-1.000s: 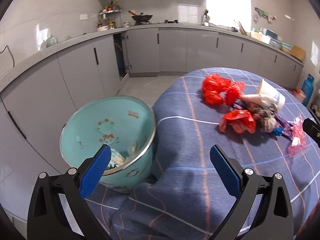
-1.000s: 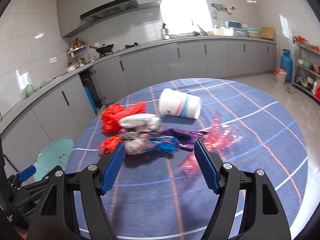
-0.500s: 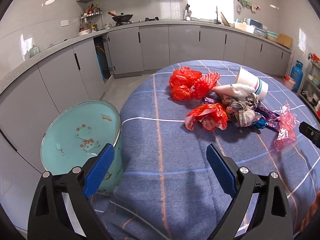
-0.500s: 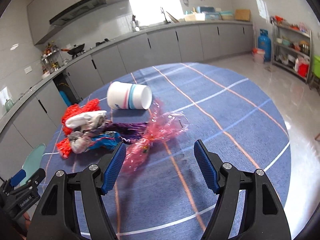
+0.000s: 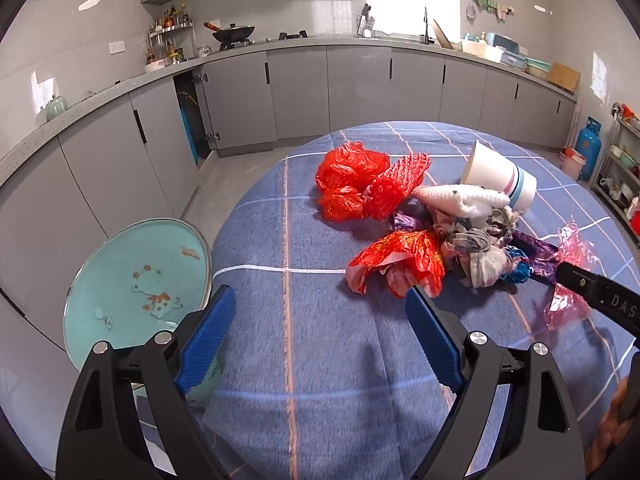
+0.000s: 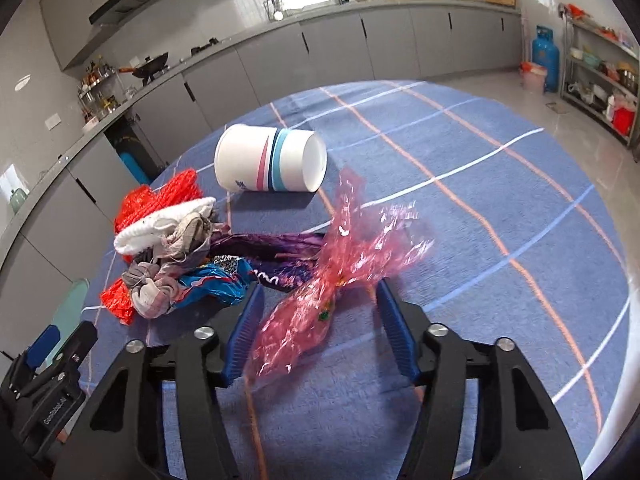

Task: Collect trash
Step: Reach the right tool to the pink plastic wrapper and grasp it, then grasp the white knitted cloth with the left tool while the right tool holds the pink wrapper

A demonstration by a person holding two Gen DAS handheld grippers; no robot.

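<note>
On the blue checked tablecloth (image 5: 320, 240) lies a trash heap: red plastic bags (image 5: 352, 184), a red foil wrapper (image 5: 400, 260), grey rags (image 5: 476, 252), a white paper cup (image 6: 268, 160) on its side and a pink cellophane wrapper (image 6: 340, 272). My right gripper (image 6: 320, 286) straddles the pink cellophane, jaws closing, pads not pressing it. My left gripper (image 5: 319, 294) hovers over bare cloth short of the red foil wrapper; its jaws are closing with nothing between them. The teal enamel bin (image 5: 140, 280) stands off the table's left edge.
Grey kitchen cabinets (image 5: 300, 92) run along the far walls under a counter with a wok. A blue gas cylinder (image 6: 544, 56) and a shelf rack (image 6: 600, 80) stand at the right. My left gripper's body (image 6: 52, 368) shows at the lower left of the right wrist view.
The left gripper swung right, from over the bin toward the trash heap, and narrowed a little. The right gripper came forward and down over the pink cellophane, and its jaws narrowed around it.
</note>
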